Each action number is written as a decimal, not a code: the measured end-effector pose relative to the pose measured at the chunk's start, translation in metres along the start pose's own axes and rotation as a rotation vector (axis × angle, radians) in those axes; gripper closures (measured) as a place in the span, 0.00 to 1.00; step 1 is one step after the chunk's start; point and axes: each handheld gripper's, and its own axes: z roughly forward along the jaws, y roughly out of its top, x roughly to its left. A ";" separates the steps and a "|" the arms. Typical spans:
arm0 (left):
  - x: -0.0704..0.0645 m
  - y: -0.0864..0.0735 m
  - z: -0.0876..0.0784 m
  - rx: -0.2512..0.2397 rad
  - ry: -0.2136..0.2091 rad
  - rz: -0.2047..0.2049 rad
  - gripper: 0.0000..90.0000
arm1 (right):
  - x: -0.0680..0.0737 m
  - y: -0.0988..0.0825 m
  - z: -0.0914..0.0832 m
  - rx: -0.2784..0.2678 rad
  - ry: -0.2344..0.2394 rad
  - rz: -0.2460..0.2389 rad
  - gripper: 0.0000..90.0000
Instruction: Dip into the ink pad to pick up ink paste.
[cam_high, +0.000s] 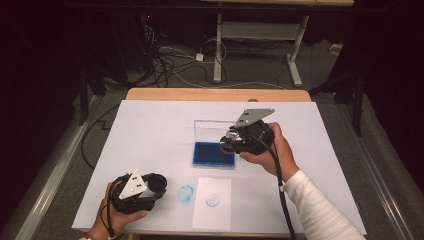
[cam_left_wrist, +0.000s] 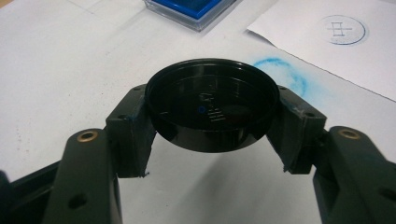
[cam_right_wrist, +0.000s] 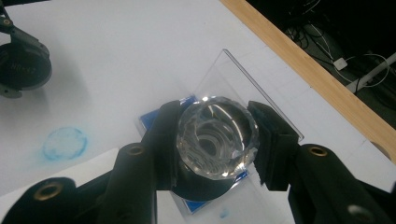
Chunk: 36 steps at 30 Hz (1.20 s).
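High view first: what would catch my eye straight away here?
Probably the open blue ink pad mid-table, with the right gripper over it, shut on a faceted clear-topped stamp. Nearer the person, the left gripper clamps a round black cap, beside a smudged blue ring and a stamped paper sheet.

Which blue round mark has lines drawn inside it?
The crisp blue ring stamped on the white paper sheet has crossed lines inside. The smudgy light-blue circle on the white table cover, beside that sheet, is just a blur.
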 end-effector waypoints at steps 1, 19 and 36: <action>0.000 0.000 0.000 0.002 -0.001 0.001 0.41 | 0.000 0.002 0.001 0.003 0.000 0.000 0.64; 0.001 -0.001 0.001 0.009 -0.011 0.002 0.41 | -0.003 0.010 0.037 0.078 0.027 0.004 0.64; 0.001 -0.002 0.001 0.010 -0.017 0.002 0.41 | -0.007 -0.012 0.079 0.207 0.012 0.012 0.64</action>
